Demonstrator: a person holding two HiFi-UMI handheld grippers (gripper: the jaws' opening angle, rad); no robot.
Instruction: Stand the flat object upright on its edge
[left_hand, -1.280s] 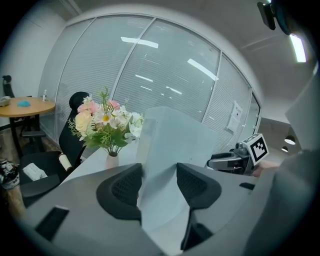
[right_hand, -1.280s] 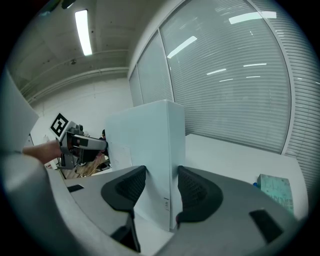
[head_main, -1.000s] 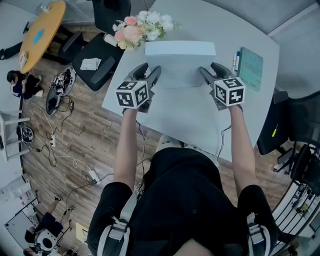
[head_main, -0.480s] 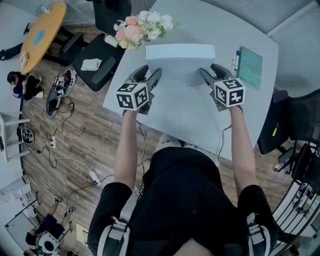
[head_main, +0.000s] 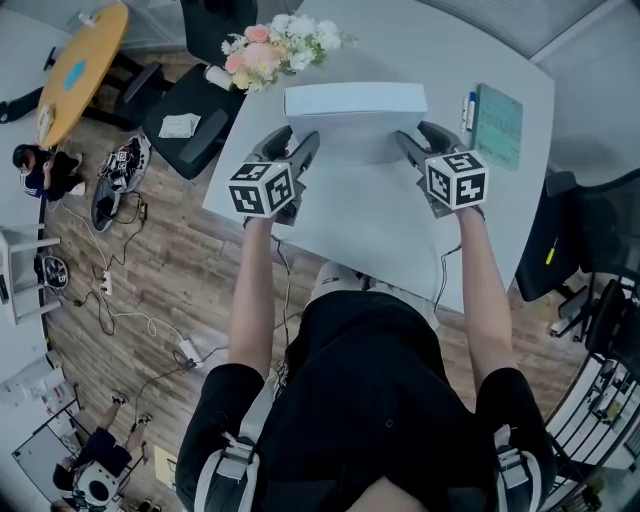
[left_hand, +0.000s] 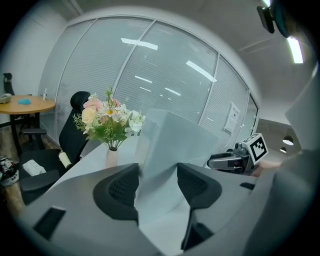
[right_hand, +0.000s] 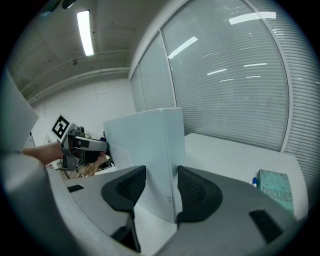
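The box (head_main: 355, 100) stands on edge by the table's (head_main: 380, 230) far edge, left gripper (head_main: 298, 141) and right gripper (head_main: 417, 136) each clamped on one end; flowers (head_main: 270, 48) at the far-left corner, wood floor (head_main: 150, 270) around

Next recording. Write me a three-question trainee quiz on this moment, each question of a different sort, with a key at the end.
1. True or false: the flat pale rectangular box lies flat on the white table.
2. In the head view, what lies on the table to the right of the box? A) a teal notebook B) a red mug C) a laptop
3. Short answer: how many of the two tools, left gripper and right gripper, have an end of the box between their jaws?

Key
1. False: it stands upright on its long edge.
2. A
3. Two, one at each end.
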